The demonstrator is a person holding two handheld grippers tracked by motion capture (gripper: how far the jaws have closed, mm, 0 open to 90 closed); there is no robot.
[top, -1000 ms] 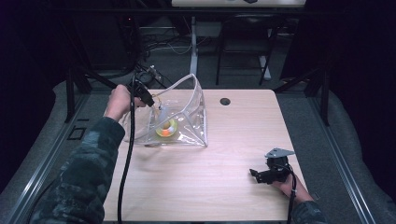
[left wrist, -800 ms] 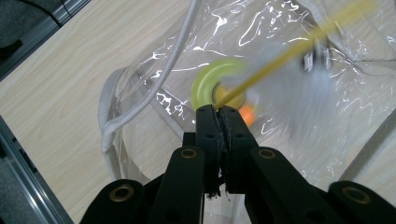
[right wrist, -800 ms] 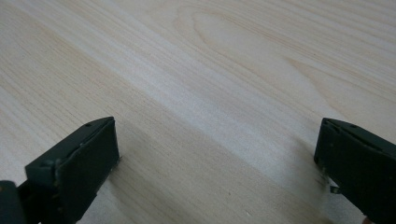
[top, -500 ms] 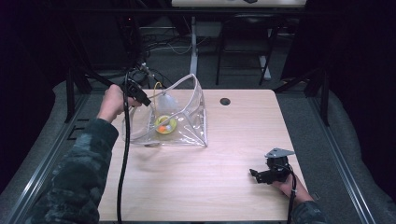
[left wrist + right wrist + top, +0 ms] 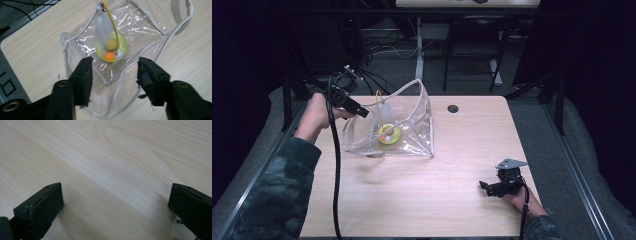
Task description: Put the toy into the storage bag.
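Lifted and drawn back leftward since a second ago, the left gripper [image 5: 362, 113] hangs above the near-left rim of the clear bag [image 5: 412, 130], jaws apart and empty. Inside the bag lies a yellow dish [image 5: 111, 48] holding small orange pieces. At the near right, the right gripper [image 5: 484, 187] rests on the table [image 5: 422, 200], jaws wide apart.

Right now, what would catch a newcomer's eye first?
A clear plastic bag standing open on the table's left half, with a yellow dish inside. The left gripper hovers open at its rim, while the right gripper rests open near the front right corner.
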